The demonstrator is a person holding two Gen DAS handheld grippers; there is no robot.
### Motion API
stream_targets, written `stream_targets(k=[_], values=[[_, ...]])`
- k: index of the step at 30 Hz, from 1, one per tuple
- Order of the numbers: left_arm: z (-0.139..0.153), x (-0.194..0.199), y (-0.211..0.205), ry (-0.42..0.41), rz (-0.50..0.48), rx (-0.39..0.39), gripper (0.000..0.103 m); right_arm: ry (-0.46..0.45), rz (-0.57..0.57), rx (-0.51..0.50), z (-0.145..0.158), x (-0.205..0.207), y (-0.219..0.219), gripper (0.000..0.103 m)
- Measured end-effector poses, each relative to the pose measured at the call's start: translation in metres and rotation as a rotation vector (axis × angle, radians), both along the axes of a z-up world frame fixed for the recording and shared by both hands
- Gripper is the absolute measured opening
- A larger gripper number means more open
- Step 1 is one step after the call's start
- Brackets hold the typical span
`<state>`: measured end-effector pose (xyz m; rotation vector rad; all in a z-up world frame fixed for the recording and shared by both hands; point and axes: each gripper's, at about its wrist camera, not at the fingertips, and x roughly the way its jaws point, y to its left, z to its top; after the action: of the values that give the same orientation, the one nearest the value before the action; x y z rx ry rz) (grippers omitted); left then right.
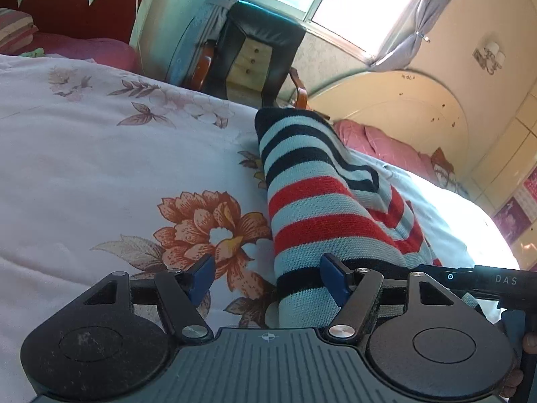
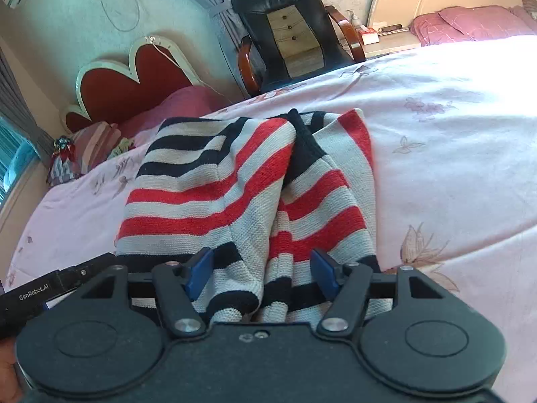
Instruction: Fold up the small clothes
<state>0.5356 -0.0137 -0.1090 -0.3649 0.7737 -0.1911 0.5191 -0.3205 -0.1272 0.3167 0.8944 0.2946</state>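
A knitted sweater (image 1: 319, 201) striped in navy, red and pale grey lies folded lengthwise on a floral bedspread (image 1: 100, 168). My left gripper (image 1: 266, 277) is open over the sweater's near left edge; the cloth's side fold runs between its blue pads, close to the right one. In the right wrist view the sweater (image 2: 218, 184) shows two folded halves meeting in a crease down the middle. My right gripper (image 2: 261, 272) stands open above the near hem, with the crease and a bunched fold between its pads, which do not squeeze the cloth.
The pink bedspread (image 2: 453, 117) spreads wide on both sides of the sweater. A black chair (image 2: 288, 16) stands beyond the bed's far edge, below a window. A red heart-shaped headboard (image 2: 134, 80) and pink pillows (image 2: 470, 23) lie farther off. Each view catches the other gripper's body at its edge.
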Motion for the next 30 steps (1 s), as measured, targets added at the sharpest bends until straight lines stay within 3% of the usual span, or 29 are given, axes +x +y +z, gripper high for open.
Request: stream_targets(k=[3,5,6,7,10,14,17,19,20,21,26,27,29,30], values=[[-0.001,0.003,-0.004,0.011,-0.004,0.019,0.068,-0.015,0.036,-0.097,-0.003,0.001,0.021,0.057],[-0.001,0.003,-0.004,0.011,-0.005,0.017,0.068,-0.054,0.067,-0.144,-0.003,0.000,0.031,0.048],[-0.001,0.003,-0.004,0.012,-0.005,0.010,0.068,-0.071,0.080,-0.157,-0.003,0.000,0.033,0.039],[0.001,0.002,-0.004,0.011,-0.002,0.012,0.068,-0.088,0.098,-0.142,-0.002,-0.001,0.032,0.021],[0.008,-0.001,-0.009,-0.022,-0.024,0.000,0.054,-0.224,0.133,-0.125,0.015,-0.016,0.025,0.020],[0.013,0.001,-0.025,-0.040,-0.053,0.011,0.054,-0.353,0.128,-0.121,0.035,-0.035,0.010,0.020],[0.010,0.008,-0.046,-0.013,-0.087,0.090,0.055,-0.340,0.106,-0.117,0.030,-0.035,-0.007,0.020],[0.009,0.012,-0.060,-0.009,-0.105,0.139,0.061,-0.237,0.070,-0.108,0.007,-0.022,-0.018,0.020],[0.010,0.013,-0.065,-0.014,-0.108,0.175,0.063,-0.180,0.052,-0.107,-0.008,-0.017,-0.022,0.020],[0.012,0.014,-0.069,-0.017,-0.116,0.202,0.063,-0.181,0.037,-0.071,-0.014,-0.017,-0.028,0.020],[0.027,0.011,-0.064,-0.025,-0.148,0.236,0.063,-0.143,-0.018,0.019,-0.008,-0.015,-0.035,0.031],[0.031,0.007,-0.061,-0.039,-0.147,0.226,0.063,-0.142,-0.026,0.031,-0.005,-0.015,-0.037,0.036],[0.035,0.000,-0.055,-0.058,-0.153,0.214,0.063,-0.123,-0.031,0.041,-0.002,-0.012,-0.040,0.060],[0.033,-0.002,-0.054,-0.049,-0.155,0.217,0.063,-0.108,-0.020,0.052,-0.001,-0.009,-0.040,0.064]])
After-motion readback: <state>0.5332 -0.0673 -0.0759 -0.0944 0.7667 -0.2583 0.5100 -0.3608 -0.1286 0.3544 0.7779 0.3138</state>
